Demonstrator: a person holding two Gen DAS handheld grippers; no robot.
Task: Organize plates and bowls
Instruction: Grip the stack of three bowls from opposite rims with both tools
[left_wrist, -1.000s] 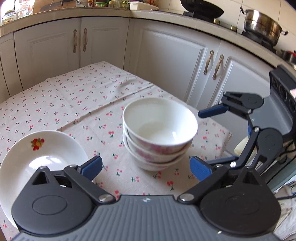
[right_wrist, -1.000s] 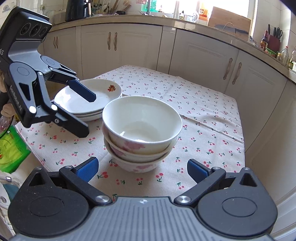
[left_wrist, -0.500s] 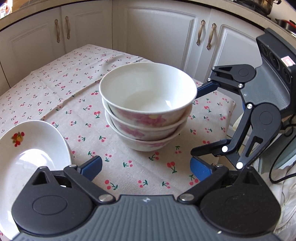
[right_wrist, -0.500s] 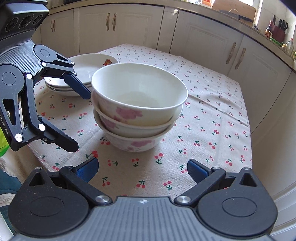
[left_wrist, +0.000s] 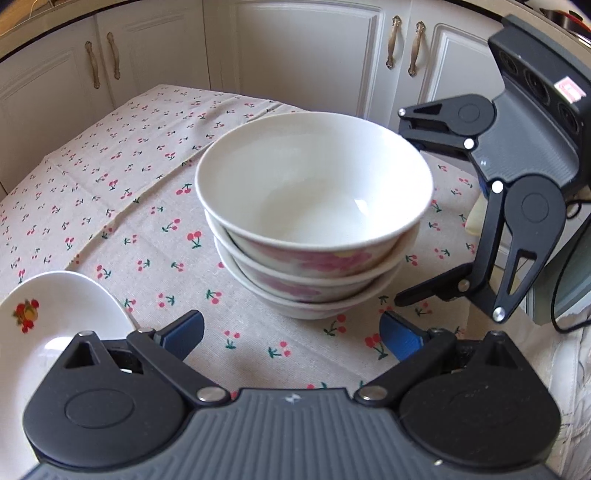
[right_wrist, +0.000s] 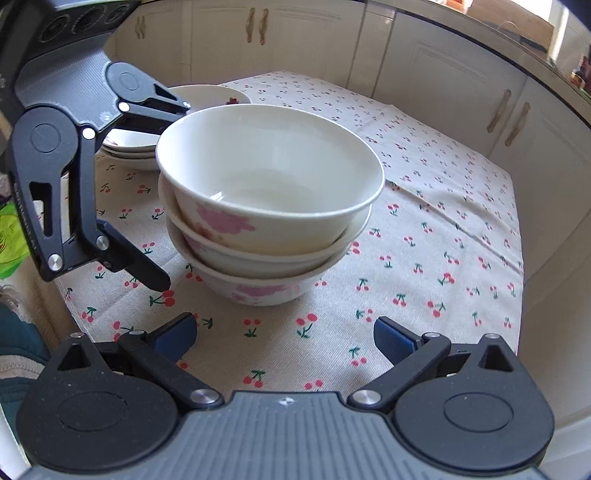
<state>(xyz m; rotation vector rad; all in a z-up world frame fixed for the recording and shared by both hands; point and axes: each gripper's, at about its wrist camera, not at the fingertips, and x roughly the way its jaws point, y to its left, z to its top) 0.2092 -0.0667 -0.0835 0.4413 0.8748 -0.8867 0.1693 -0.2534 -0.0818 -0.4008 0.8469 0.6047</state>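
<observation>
Three white bowls with pink flowers are stacked (left_wrist: 314, 206) on the cherry-print tablecloth (left_wrist: 147, 221). My left gripper (left_wrist: 291, 336) is open, its blue pads just short of the stack's base. In the same view my right gripper (left_wrist: 400, 210) is open, with its fingers spread beside the right side of the stack. From the right wrist view the bowl stack (right_wrist: 269, 184) sits straight ahead of my open right gripper (right_wrist: 284, 336). The left gripper (right_wrist: 175, 195) is open at the stack's left side. A stack of white plates (right_wrist: 133, 142) lies behind it, and the top plate (left_wrist: 44, 325) shows a fruit print.
White cabinet doors (left_wrist: 295, 55) wrap closely around the far sides of the table. The tablecloth's edge (right_wrist: 517, 258) drops off at the right. A green bag (right_wrist: 11, 240) lies low beyond the table's left edge, and a black cable (left_wrist: 557, 295) hangs off the right gripper.
Both grippers have come closer to the bowl stack and lower, so it fills more of each view. Both stayed open. The bowls and plates have not moved.
</observation>
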